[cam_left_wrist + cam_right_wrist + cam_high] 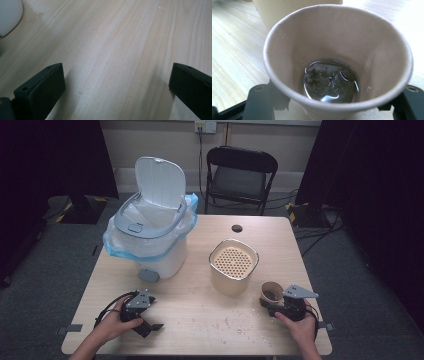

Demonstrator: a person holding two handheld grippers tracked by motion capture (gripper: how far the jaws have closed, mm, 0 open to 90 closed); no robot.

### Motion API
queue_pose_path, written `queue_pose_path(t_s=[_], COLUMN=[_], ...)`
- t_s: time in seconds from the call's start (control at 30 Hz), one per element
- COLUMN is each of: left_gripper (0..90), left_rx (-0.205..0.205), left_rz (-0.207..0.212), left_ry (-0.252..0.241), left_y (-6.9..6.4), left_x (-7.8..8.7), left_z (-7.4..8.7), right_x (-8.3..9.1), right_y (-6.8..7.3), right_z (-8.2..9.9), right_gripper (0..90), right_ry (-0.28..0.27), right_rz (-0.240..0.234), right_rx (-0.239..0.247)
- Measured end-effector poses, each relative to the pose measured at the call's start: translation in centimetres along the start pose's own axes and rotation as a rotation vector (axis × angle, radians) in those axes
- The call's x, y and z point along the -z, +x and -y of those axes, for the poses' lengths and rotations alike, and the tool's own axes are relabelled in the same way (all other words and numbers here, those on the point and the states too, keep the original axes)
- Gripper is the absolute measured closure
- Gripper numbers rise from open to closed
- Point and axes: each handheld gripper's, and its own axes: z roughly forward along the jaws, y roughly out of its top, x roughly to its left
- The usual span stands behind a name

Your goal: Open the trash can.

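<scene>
Cup: a brown paper cup [337, 62] is seen standing upright on the pale wooden table [200, 320], near the front right edge.
Inside the cup: a wet, dark tea bag [329, 81] is seen lying in a little water at the bottom.
Right gripper: the black right gripper [276, 306] is held by a hand just behind the cup. One jaw is seen on each side of the cup, low down by its wall. It cannot be told if the pads are pressing on the cup.
Strainer pot: a cream pot with a round top full of small holes [233, 265] is set just beside the cup, a bit further back on the table.
Bin: a white plastic bin [150, 230] with a blue bag in it is placed at the back left. Its lid is lifted up.
Left gripper: the black left gripper [146, 322] is held near the front left edge, well apart from the cup. Its jaws are spread wide, with bare table between them.
Crumbs: small pale crumbs [235, 325] are scattered on the table at the front.
Chair: a black folding chair [240, 177] is seen behind the table.
</scene>
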Motion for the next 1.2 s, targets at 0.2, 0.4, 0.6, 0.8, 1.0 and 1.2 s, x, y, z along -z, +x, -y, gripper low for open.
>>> queue_pose_path(t_s=[0.2, 0.4, 0.6, 0.8, 1.0, 1.2], left_gripper=[0.0, 0.0, 0.0, 0.0, 0.0, 0.0], left_rx=[-0.001, 0.0, 0.0, -0.001, -0.001, 0.0], left_rz=[0.0, -0.001, 0.001, 0.0, 0.0, -0.001], left_ry=[0.0, 0.0, 0.0, 0.001, 0.001, 0.001], left_y=[0.0, 0.0, 0.0, 0.0, 0.0, 0.0], left_x=[0.0, 0.0, 0.0, 0.0, 0.0, 0.0], left_z=[0.0, 0.0, 0.0, 0.0, 0.0, 0.0], right_x=[0.4, 0.4, 0.2, 0.1, 0.0, -0.2], right_y=[-0.5, -0.8, -1.1, -1.4, -1.8, -2.4], right_z=[-0.6, -1.9, -3.1, -4.1, -5.5, -7.3], right_gripper=[34.7, 36.8, 36.9, 37.1, 37.4, 37.6], right_ry=[-0.012, -0.014, -0.005, -0.001, 0.003, -0.005], right_rz=[0.014, 0.046, 0.064, 0.083, 0.097, 0.122], right_rx=[-0.015, -0.028, -0.017, -0.023, -0.022, -0.008])
